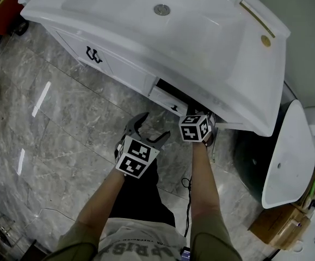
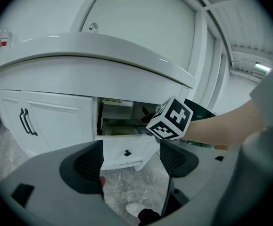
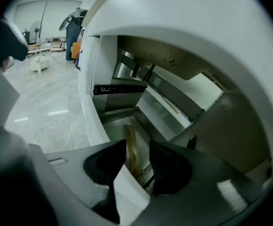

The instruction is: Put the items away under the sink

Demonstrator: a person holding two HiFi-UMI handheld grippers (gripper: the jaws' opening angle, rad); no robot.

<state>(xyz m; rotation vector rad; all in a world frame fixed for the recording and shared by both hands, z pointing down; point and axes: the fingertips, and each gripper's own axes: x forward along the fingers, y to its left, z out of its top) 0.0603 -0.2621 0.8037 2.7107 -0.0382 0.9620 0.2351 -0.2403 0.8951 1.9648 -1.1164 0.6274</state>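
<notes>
Fingers of the right gripper (image 3: pixel 138 155) stand apart around a tan item (image 3: pixel 129 140), seemingly released into the open drawer (image 1: pixel 161 96) beneath the sink (image 1: pixel 201 34); the left gripper (image 2: pixel 131 158) is open, empty. Next, withdraw and close the drawer

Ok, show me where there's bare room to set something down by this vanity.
Free: the marble floor before the closed cabinet doors, and the sink basin, bare but its drain. Crowded: the open drawer, where the right gripper points at a beige stick-like item.
</notes>
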